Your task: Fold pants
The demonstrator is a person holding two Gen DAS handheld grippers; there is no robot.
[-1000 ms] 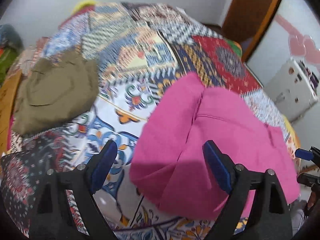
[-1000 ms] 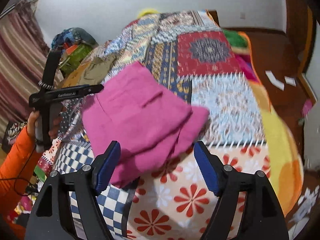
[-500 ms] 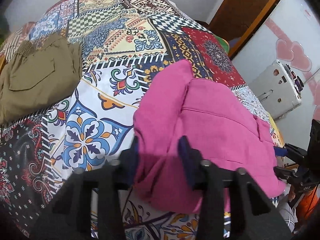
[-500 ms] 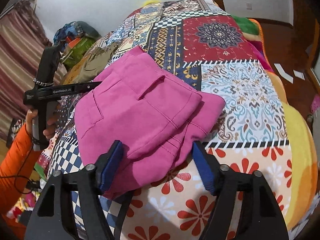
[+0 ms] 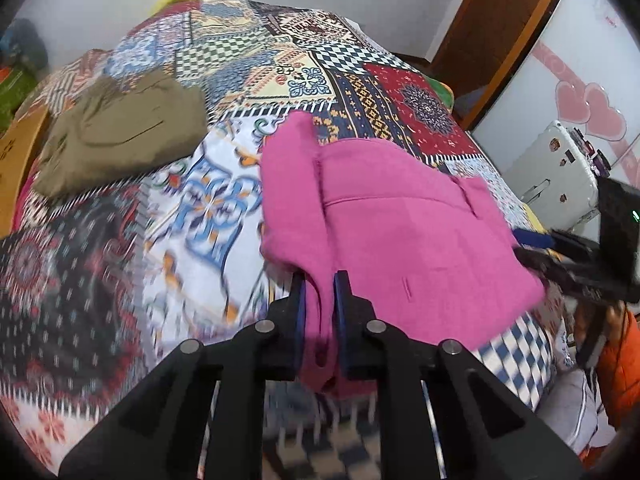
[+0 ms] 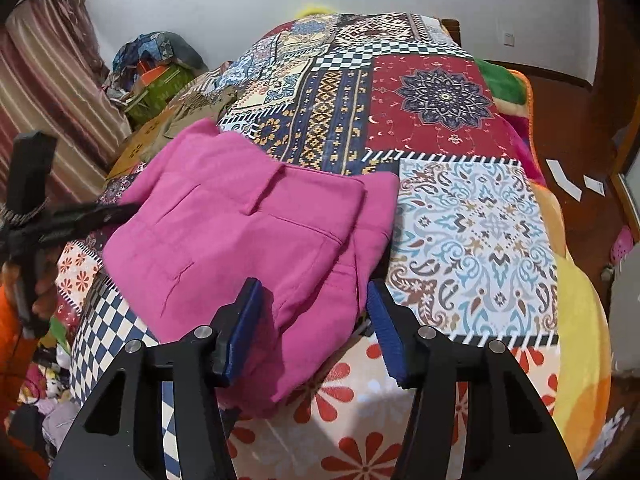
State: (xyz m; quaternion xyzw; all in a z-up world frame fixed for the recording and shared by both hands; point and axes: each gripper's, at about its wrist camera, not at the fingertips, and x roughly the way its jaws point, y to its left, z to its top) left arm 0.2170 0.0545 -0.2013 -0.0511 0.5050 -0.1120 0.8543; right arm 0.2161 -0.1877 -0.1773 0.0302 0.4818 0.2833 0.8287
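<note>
pink pants point(image 5: 400, 220) pinched at six o'clock as the left gripper point(image 5: 320, 300) tightens; right gripper point(image 6: 314, 320) half-wide, closing around their hem.

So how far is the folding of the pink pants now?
Done: the pink pants already lie in a compact folded bundle on the patchwork bedspread; olive pants lie aside, apparently folded.
In hand: the left gripper is closing on the bundle's near edge; the right gripper is closing around the other corner, pads not yet pressing.
Left: probably one more fold or moving the bundle away.
</note>
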